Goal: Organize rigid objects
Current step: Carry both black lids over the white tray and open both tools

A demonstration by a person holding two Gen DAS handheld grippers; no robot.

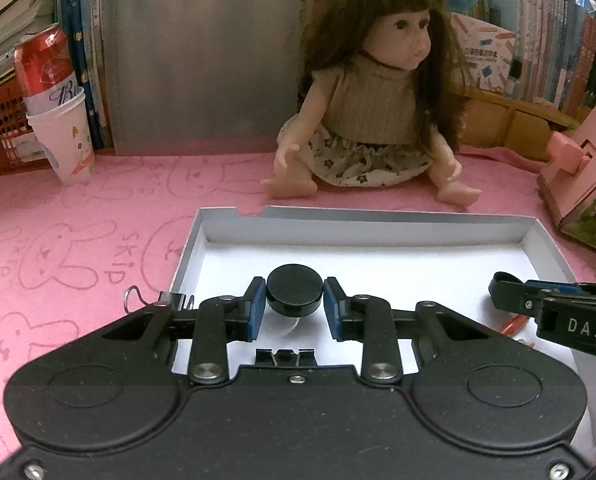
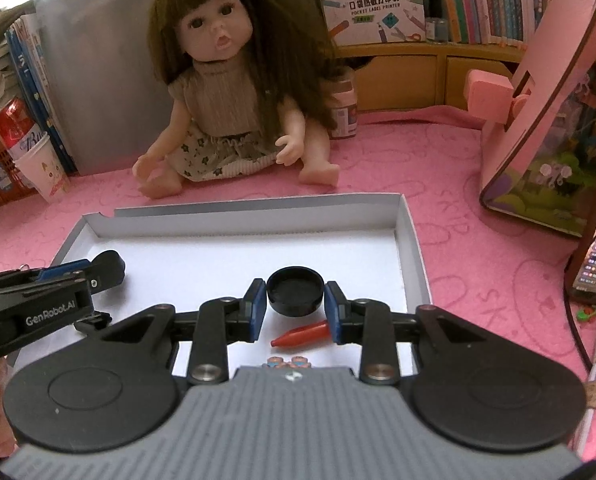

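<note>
Left gripper (image 1: 294, 304): blue pads pinching black round lid (image 1: 295, 295), dome side up.
Right gripper (image 2: 295, 306): pinching black round cap (image 2: 295, 290), hollow side up.
White box tray (image 2: 412, 248): under both; red crayon (image 2: 300, 333) lies inside.

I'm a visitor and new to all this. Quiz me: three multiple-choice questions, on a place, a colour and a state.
1. Where is the doll relative to the white box?
A) inside it
B) behind it, on the pink cloth
C) under it

2. What colour is the pointed piece lying in the box?
A) green
B) yellow
C) red

3. How is the right gripper?
A) shut on the black cap
B) wide open, empty
C) shut on a book

Answers:
1. B, its feet rest on cloth beyond the box's far wall.
2. C, it shows red against the white floor.
3. A, both blue pads press the cap's sides.
</note>
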